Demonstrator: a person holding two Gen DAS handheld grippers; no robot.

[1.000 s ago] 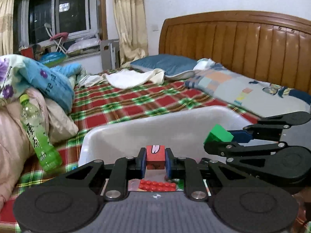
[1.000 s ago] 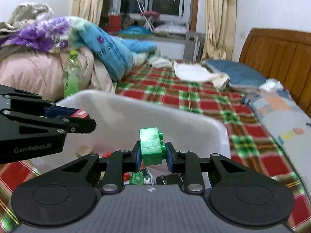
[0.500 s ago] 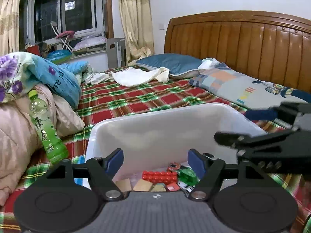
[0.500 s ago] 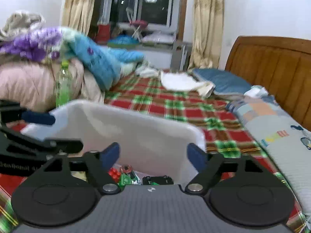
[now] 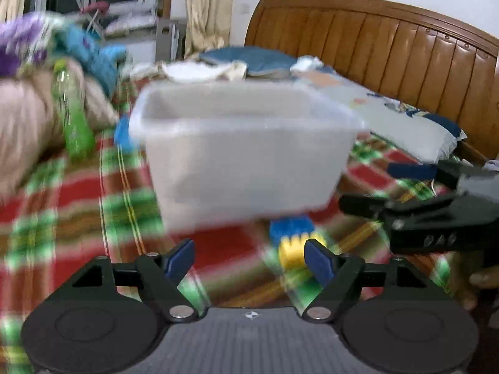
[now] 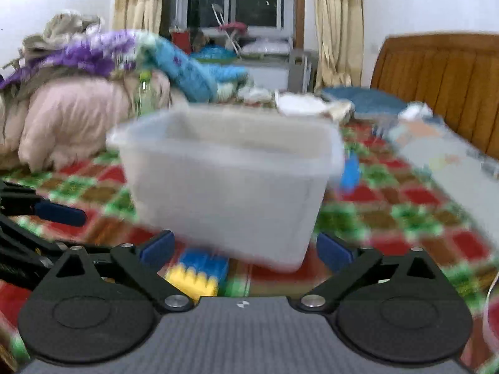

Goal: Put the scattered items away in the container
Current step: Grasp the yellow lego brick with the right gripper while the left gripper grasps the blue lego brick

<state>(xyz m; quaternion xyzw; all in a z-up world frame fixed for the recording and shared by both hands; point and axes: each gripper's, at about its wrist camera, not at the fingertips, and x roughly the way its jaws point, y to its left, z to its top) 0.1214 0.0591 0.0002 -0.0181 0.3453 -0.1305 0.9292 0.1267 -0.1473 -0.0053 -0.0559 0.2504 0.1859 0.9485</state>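
**Count of things in view**

One white plastic container (image 5: 243,155). One blue block (image 5: 290,229) and one yellow block (image 5: 291,254) lying on the bed. One green bottle (image 5: 73,115). Two grippers: left gripper (image 5: 249,257), right gripper (image 6: 246,247).

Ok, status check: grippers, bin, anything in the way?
Left gripper open, empty. Right gripper opening, nothing between its jaws. White bin ahead on the bed; blue and yellow blocks loose just in front of it. Nothing in the way.
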